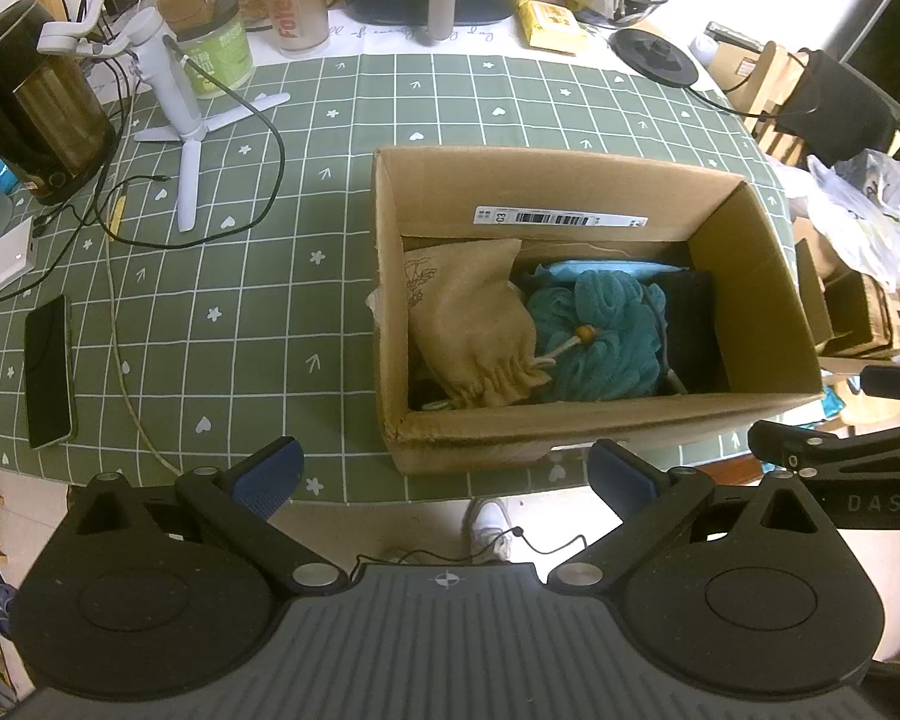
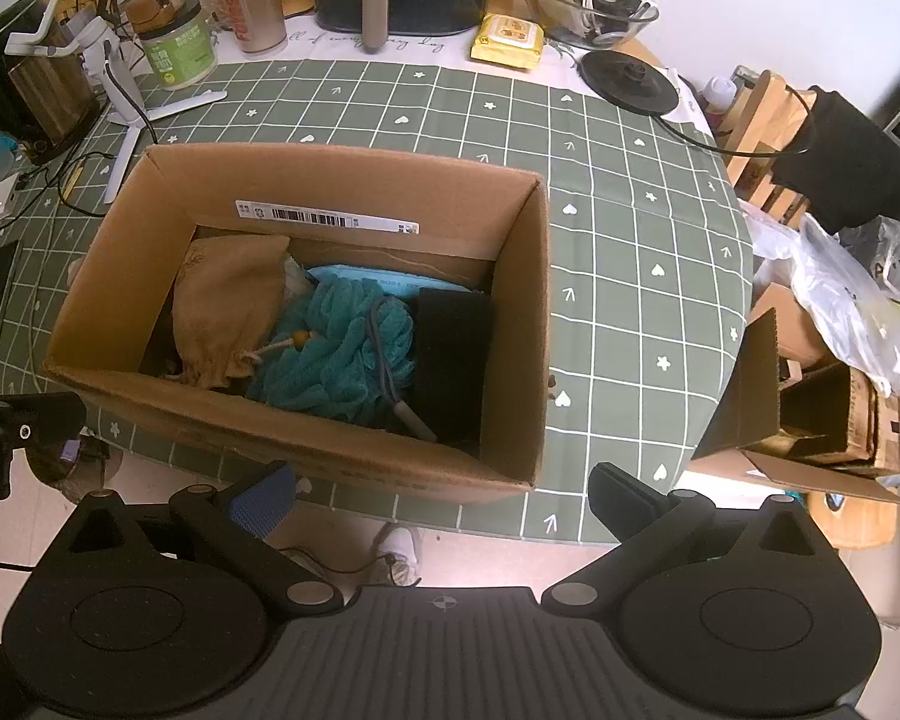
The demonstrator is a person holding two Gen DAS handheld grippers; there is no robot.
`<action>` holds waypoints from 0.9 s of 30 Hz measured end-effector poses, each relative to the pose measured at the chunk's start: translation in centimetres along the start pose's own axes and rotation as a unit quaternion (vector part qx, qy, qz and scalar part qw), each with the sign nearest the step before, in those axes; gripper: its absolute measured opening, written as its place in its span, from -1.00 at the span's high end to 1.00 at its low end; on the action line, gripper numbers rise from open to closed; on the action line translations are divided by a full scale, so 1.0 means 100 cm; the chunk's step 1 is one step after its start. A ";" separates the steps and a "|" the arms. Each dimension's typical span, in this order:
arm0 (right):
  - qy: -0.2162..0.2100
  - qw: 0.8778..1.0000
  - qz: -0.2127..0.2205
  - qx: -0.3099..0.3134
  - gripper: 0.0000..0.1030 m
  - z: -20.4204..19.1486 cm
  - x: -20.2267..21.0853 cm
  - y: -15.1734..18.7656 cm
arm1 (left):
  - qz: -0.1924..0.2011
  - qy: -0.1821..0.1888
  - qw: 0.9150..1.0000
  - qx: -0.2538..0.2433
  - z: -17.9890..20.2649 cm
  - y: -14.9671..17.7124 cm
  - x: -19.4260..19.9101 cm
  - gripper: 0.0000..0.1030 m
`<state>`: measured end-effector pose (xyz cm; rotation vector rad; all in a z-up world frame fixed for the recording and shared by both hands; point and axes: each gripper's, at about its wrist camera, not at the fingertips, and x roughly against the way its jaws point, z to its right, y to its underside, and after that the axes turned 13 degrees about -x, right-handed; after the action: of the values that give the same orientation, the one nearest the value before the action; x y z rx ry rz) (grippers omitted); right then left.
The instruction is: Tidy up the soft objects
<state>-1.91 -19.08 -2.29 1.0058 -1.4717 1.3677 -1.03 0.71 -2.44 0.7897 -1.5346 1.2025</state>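
Soft things, a burlap pouch point(image 1: 474, 324) and teal sponge point(image 1: 594, 342), sit inside our box point(image 1: 570, 426) at frame centre; both jaws hang apart, empty. Grabbing the sponge's cord risks dragging the pouch out.

My left gripper point(image 1: 444, 474) is matte black: two round housings with raised discs, silver pivot screws, a ribbed grey plate bearing a small white crosshair mark at 6 o'clock. Its finger pads point(image 1: 273, 471) are blue and textured. My right gripper point(image 2: 441, 495) looks alike; its arm shows white letters "DAS".
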 end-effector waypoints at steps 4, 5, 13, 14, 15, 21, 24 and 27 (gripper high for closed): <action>0.000 1.000 0.000 0.000 -1.00 0.000 0.000 0.000 | 0.001 0.000 1.000 0.000 0.000 0.000 0.000 -1.00; 0.000 1.000 0.000 -0.001 -1.00 0.000 0.000 0.000 | 0.001 0.000 1.000 0.000 0.001 0.000 0.000 -1.00; 0.001 1.000 0.000 0.001 -1.00 0.003 0.001 0.001 | 0.001 0.001 1.000 0.000 0.000 0.000 0.000 -1.00; 0.001 1.000 0.000 0.001 -1.00 0.003 0.001 0.001 | 0.001 0.000 1.000 0.000 0.000 0.000 0.000 -1.00; 0.001 1.000 0.000 0.001 -1.00 0.002 0.001 0.001 | 0.001 0.000 1.000 0.000 0.000 0.000 0.000 -1.00; 0.003 1.000 -0.001 0.002 -1.00 0.002 0.001 0.001 | 0.001 0.001 1.000 0.001 0.001 0.000 0.000 -1.00; 0.005 1.000 -0.001 0.002 -1.00 0.001 0.000 0.001 | 0.001 0.001 1.000 0.001 0.001 0.000 0.000 -1.00; 0.005 1.000 -0.001 0.002 -1.00 0.001 0.000 0.001 | 0.001 0.002 1.000 0.002 0.002 0.000 0.001 -1.00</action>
<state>-2.01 -19.15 -2.30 1.0018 -1.4613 1.3731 -1.12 0.55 -2.40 0.7889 -1.5310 1.2069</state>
